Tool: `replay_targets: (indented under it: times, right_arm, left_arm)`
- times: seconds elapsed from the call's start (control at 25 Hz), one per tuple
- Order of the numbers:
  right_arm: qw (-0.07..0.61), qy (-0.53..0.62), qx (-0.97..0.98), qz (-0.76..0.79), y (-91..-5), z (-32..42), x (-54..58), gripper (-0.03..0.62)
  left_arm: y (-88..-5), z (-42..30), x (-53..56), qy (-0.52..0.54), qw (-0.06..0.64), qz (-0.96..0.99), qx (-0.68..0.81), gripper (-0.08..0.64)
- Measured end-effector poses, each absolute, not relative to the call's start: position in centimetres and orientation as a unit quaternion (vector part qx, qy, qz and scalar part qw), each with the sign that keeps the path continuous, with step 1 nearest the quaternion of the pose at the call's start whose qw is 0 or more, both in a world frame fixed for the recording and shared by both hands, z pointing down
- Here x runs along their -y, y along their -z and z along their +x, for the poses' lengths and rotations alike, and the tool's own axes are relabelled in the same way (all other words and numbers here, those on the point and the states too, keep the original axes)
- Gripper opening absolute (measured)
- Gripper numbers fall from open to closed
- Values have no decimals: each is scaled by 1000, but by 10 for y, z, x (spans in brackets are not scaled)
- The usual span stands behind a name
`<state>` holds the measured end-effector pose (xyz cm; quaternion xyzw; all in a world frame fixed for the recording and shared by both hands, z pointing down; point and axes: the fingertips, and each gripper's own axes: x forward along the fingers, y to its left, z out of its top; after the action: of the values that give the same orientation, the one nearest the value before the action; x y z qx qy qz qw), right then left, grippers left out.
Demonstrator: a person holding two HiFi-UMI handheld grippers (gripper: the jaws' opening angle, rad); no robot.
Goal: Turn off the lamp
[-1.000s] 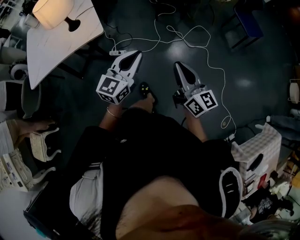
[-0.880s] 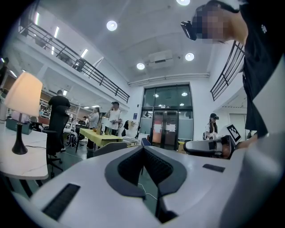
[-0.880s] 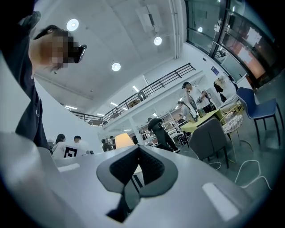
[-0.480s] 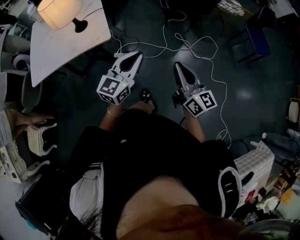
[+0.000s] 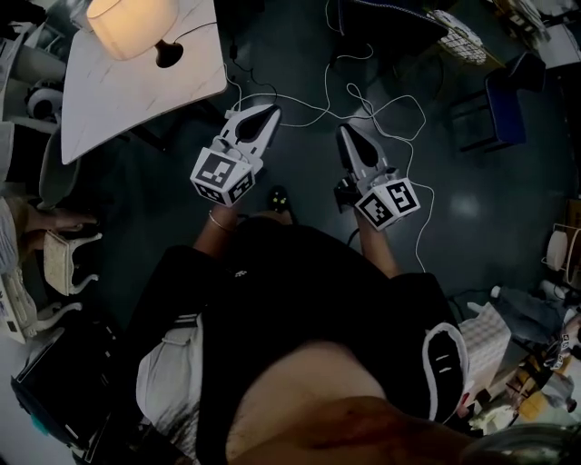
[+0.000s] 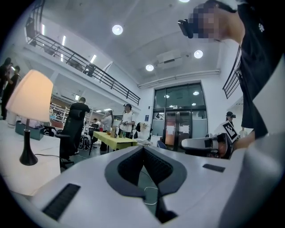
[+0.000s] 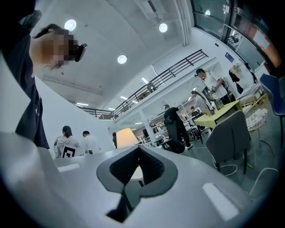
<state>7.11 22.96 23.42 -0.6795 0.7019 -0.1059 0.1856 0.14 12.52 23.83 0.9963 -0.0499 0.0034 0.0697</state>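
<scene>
The lamp (image 5: 132,23) is lit, its cream shade glowing above a black base (image 5: 168,56) on a white table (image 5: 136,100) at the head view's top left. My left gripper (image 5: 264,117) is held over the dark floor just right of the table's corner, shut and empty. My right gripper (image 5: 346,133) hangs beside it, also shut and empty. In the left gripper view the lamp (image 6: 30,95) stands on the table (image 6: 31,176) left of the closed jaws. In the right gripper view the shade (image 7: 126,137) shows just behind the closed jaw tips.
White cables (image 5: 363,86) snake over the dark floor ahead of both grippers. A blue chair (image 5: 504,104) stands at the right and a grey chair (image 7: 229,138) close by. Several people stand round a yellow-green table (image 6: 113,140) further back. Clutter lies at the lower right.
The table and lamp have slid right and nearer in the head view as the person walks towards them. Both grippers keep their pose and stay shut.
</scene>
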Motion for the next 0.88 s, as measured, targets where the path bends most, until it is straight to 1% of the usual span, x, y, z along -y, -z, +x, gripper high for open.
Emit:
replay_targets:
  times: [0.2,0.4,0.88]
  right_arm:
    - [176,107,-720,-663,-230,80,-197,0]
    - [174,110,-732,-649,-228,86,-169,0]
    - [147,135,-784,-588,-236,83,-105,0]
  left_arm:
    - [-235,10,-92,9,73,994,75,6]
    - [-235,17,-76,3,62,995,79,6]
    - [-244,-9,-26,5,79,982,174,6]
